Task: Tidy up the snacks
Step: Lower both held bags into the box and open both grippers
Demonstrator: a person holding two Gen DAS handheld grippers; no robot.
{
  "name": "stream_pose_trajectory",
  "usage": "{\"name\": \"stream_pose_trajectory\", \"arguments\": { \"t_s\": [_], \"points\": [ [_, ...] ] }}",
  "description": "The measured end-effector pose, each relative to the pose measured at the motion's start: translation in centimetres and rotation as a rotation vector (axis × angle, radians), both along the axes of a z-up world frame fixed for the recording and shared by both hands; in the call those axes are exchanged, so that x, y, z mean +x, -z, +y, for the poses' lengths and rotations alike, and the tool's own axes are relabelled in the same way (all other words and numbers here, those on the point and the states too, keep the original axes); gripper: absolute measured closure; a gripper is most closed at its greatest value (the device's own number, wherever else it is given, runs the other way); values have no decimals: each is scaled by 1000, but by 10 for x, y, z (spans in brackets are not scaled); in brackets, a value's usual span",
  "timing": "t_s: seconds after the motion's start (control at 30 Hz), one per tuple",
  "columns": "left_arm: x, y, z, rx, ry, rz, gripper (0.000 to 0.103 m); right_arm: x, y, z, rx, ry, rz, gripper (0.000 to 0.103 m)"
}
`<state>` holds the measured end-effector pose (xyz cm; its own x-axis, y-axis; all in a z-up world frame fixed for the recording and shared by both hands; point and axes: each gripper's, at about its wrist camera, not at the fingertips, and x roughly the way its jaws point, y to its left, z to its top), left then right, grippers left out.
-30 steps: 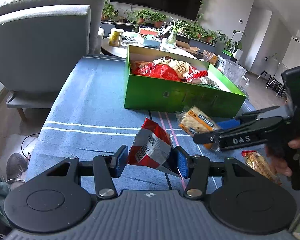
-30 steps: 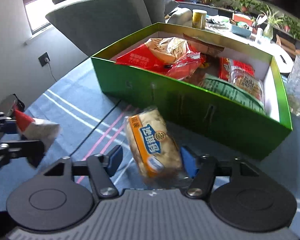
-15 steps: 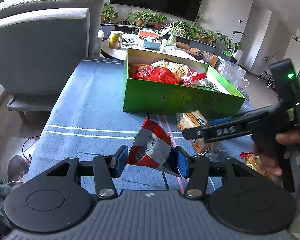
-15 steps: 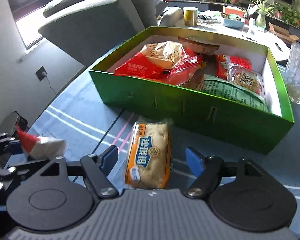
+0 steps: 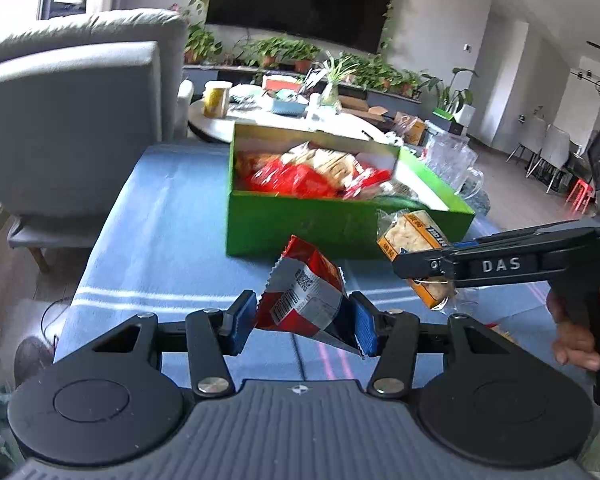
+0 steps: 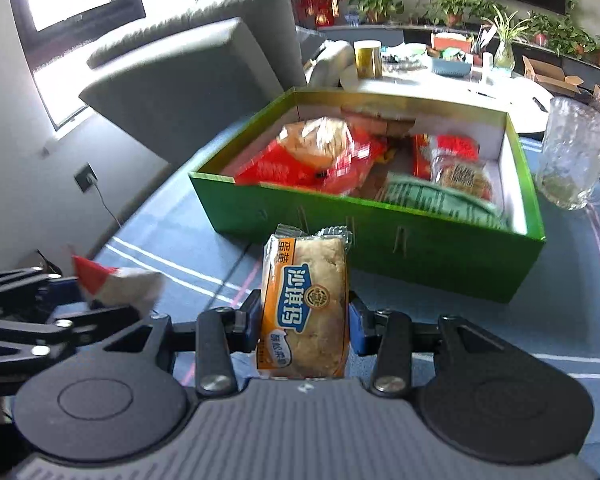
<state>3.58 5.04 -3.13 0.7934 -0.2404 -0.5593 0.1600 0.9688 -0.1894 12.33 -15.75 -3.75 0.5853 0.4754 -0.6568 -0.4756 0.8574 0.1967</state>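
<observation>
My left gripper (image 5: 304, 316) is shut on a red and silver snack packet (image 5: 304, 292), held above the blue striped cloth. In the right wrist view it sits at the far left (image 6: 72, 296) with that packet (image 6: 116, 284). My right gripper (image 6: 305, 320) has its jaws closing, and the blue pads press both sides of an orange cake packet (image 6: 305, 300) standing upright between them. From the left wrist view this gripper (image 5: 420, 268) comes in from the right with the cake packet (image 5: 410, 236) raised in front of the green box (image 5: 300, 224). The box (image 6: 380, 236) holds several snack bags.
A glass mug (image 6: 576, 160) stands right of the box. A grey armchair (image 5: 72, 120) is at the table's left, and a round white table (image 5: 260, 116) with a yellow cup stands behind. A person's hand (image 5: 572, 320) grips the right tool.
The right jaws opened wide over the cake packet lying on the cloth, then shut on it and lifted it upright. The left gripper kept its hold and barely moved.
</observation>
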Motion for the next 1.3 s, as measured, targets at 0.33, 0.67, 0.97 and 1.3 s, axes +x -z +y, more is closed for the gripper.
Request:
{"name": "stream_pose_trajectory", "arguments": {
  "t_s": [0.33, 0.67, 0.97, 1.3],
  "points": [
    [23, -25, -21, 11, 43, -49, 55, 8, -25, -28, 90, 102, -88, 34],
    [62, -49, -45, 12, 81, -101, 55, 30, -27, -50, 128, 193, -88, 34],
    [121, -56, -74, 0, 115, -99, 55, 61, -35, -64, 187, 262, -98, 34],
    [181, -24, -90, -46, 124, -16, 55, 99, -26, -73, 228, 308, -82, 34]
  ]
}}
